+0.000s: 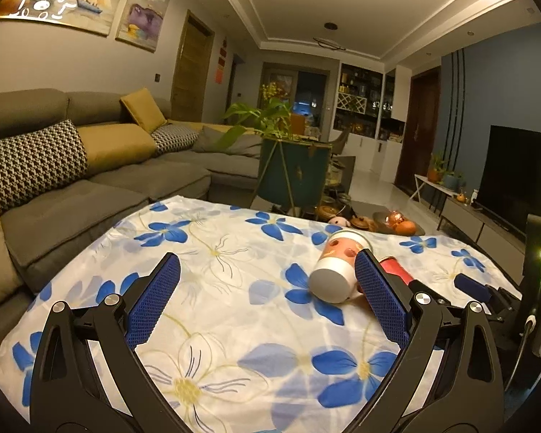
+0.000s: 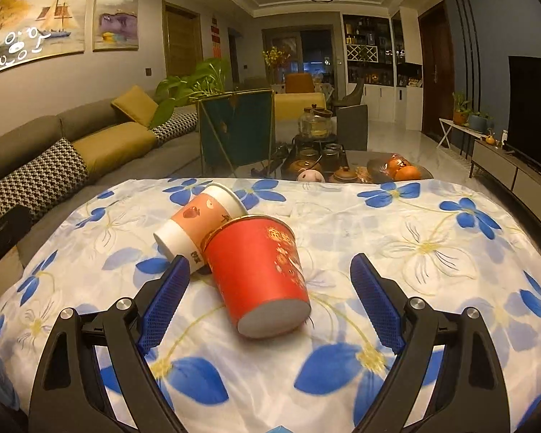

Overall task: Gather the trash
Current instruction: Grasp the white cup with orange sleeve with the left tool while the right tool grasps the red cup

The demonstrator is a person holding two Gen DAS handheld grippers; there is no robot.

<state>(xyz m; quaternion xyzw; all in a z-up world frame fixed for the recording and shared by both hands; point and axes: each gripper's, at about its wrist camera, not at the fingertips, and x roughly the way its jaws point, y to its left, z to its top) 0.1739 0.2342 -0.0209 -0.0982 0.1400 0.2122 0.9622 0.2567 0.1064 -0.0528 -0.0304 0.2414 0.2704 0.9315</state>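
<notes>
Both tongs hovering wide open over the counter (image 2: pixel 414 216): right tongs (image 2: pixel 270 278) straddling the toppled red cup (image 2: pixel 259 270), left tongs (image 1: pixel 267 274) nearing the white cup (image 1: pixel 337 270).

Grey sofa (image 1: pixel 101 195) w/ mustard cushions (image 1: pixel 115 148) & houndstooth pillows (image 1: pixel 36 162); floral cloth (image 2: pixel 396 238); wall paintings (image 2: pixel 36 21); TV (image 1: pixel 519 176); teapots (image 2: pixel 342 173), oranges (image 2: pixel 402 169) beyond.

Between the right gripper's (image 2: pixel 268 281) rough, net-textured blue pads (image 2: pixel 164 301) lies a matt red paper cup (image 2: pixel 259 270), just left of it a smooth, probably paper white-and-pink cup (image 2: pixel 198 222), all on soft, lightly creased floral cloth (image 2: pixel 396 223); the arms look like matt black plastic with shiny metal bolts.
</notes>
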